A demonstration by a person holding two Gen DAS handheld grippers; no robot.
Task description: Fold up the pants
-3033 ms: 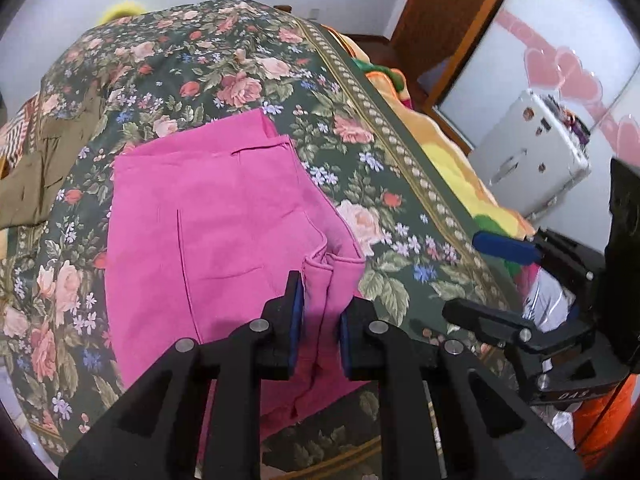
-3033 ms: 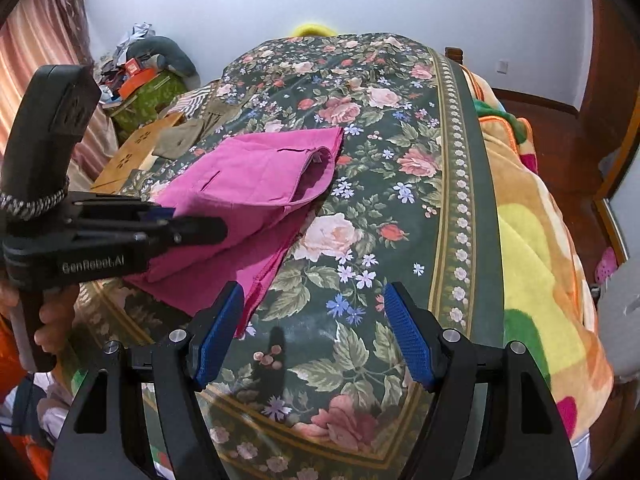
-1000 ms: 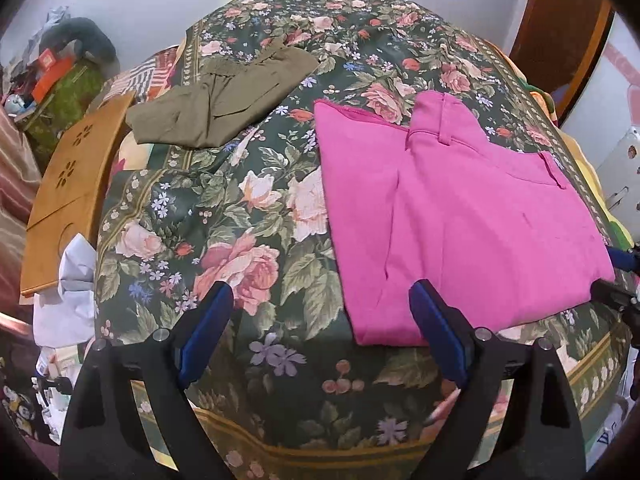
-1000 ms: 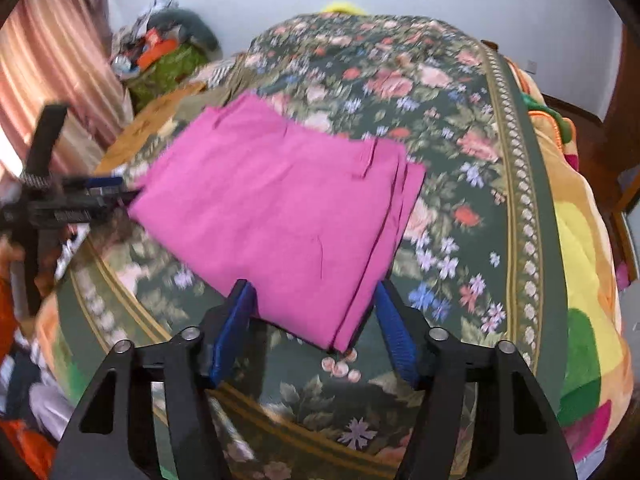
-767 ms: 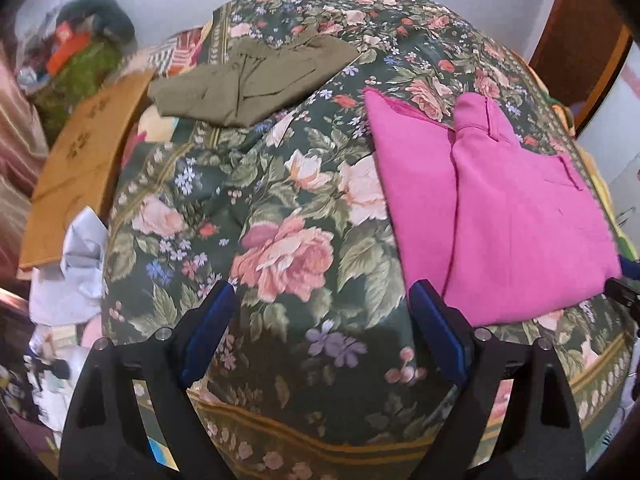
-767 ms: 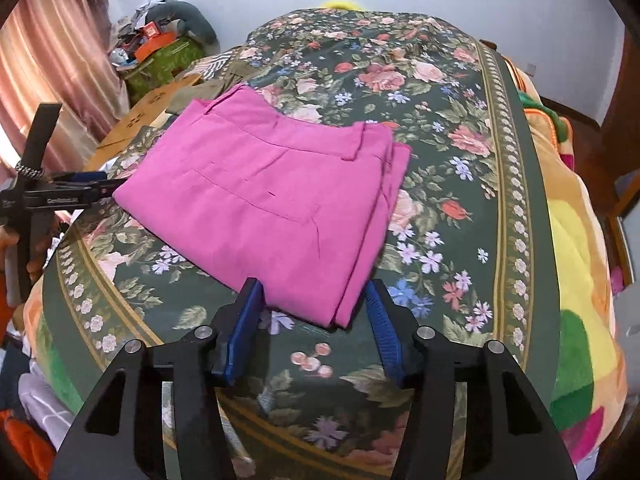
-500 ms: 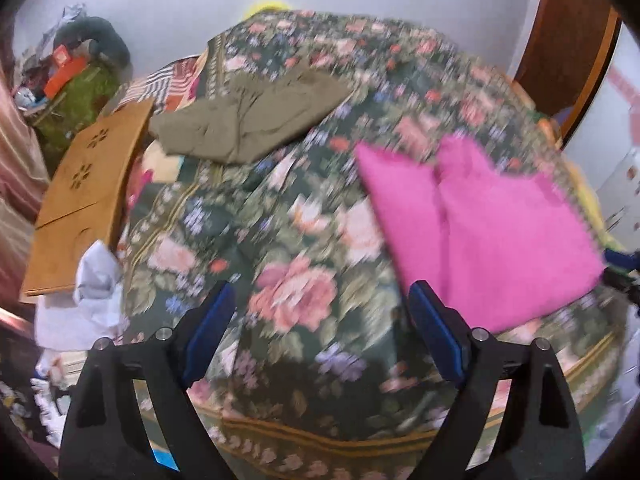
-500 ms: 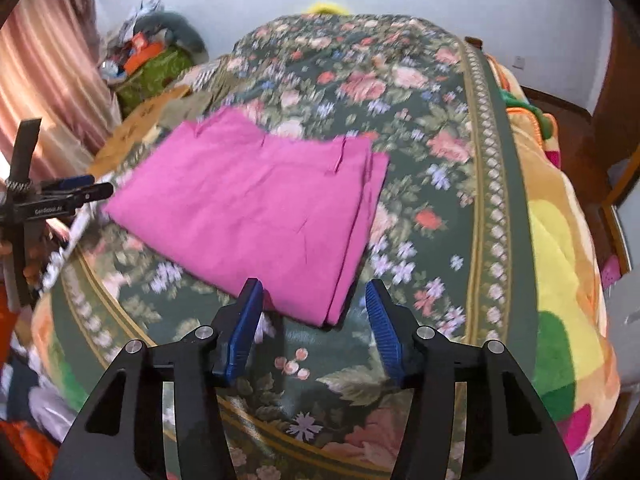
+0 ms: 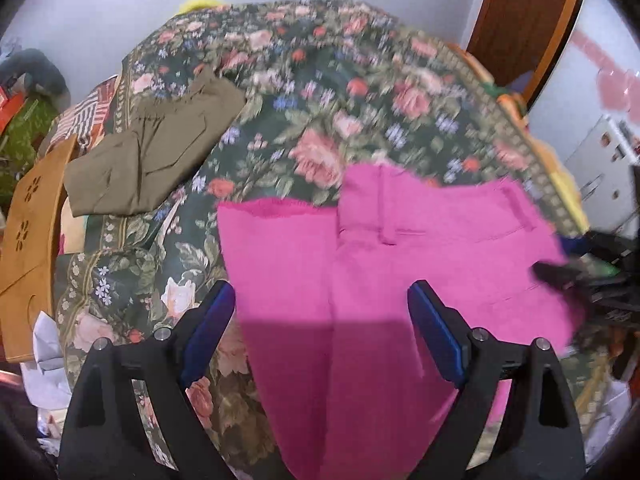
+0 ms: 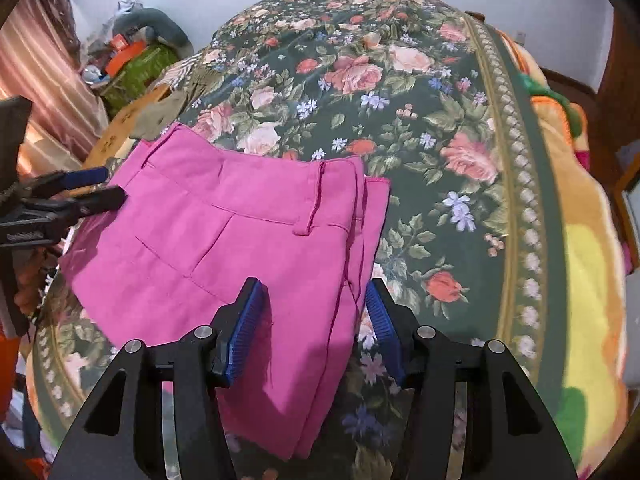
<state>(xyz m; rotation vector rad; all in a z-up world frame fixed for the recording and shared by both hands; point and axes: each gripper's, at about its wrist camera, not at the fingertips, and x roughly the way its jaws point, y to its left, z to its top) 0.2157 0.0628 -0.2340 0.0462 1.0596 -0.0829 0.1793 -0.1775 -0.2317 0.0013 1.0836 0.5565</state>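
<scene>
The pink pants point(image 9: 384, 264) lie folded flat on the floral bedspread point(image 9: 320, 92); in the right wrist view the pants point(image 10: 240, 240) show their waistband and layered edges to the right. My left gripper point(image 9: 320, 328) is open and empty, hovering over the near left part of the pants. My right gripper point(image 10: 316, 328) is open and empty, its jaws standing either side of the pants' near right edge. Each gripper shows in the other's view: the right gripper point(image 9: 576, 264) at the pants' right edge, the left gripper point(image 10: 80, 192) at their left edge.
Folded olive pants point(image 9: 148, 156) lie at the far left of the bed. A wooden board point(image 9: 28, 236) leans by the bed's left side, with clutter behind it point(image 10: 132, 56). A yellow-orange blanket point(image 10: 584, 248) hangs on the right. A white appliance point(image 9: 600, 184) stands beyond.
Both grippers have come in closer over the pink pants. The left view has swung right, so the pants now fill its middle. Earlier the left gripper was shut on the pants and let go.
</scene>
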